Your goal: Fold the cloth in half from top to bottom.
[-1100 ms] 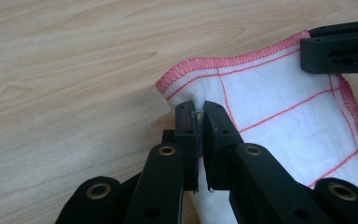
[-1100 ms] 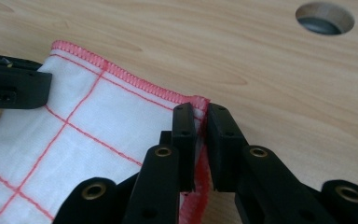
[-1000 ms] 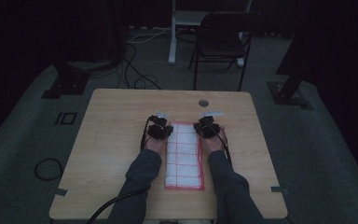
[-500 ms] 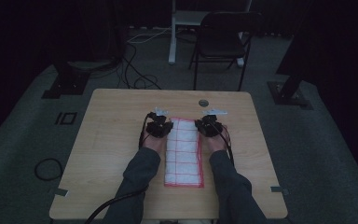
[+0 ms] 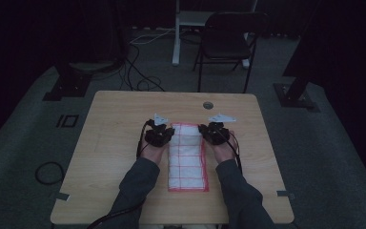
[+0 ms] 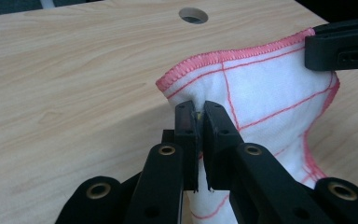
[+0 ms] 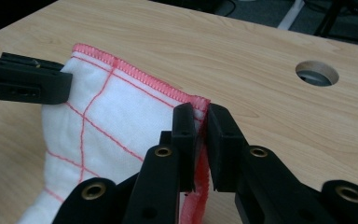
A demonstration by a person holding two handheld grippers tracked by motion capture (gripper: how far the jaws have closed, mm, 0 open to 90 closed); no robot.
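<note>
White cloth [image 5: 187,155] with a red grid and red hem lies lengthwise in the middle of the pale wooden bench [image 5: 109,143], its near end flat and its far end raised off the wood. The left gripper [image 5: 162,134] has its fingers [image 6: 186,130] closed on the far left corner of the cloth, and the fabric bunches up between them. The right gripper [image 5: 214,132] pinches the far right corner along the hem in the same way, its fingers [image 7: 185,133] closed on it. The far edge hangs stretched between the two grippers. Beyond it a round hole [image 5: 208,105] sits in the benchtop, and a chair [image 5: 228,43] stands on the floor behind.
</note>
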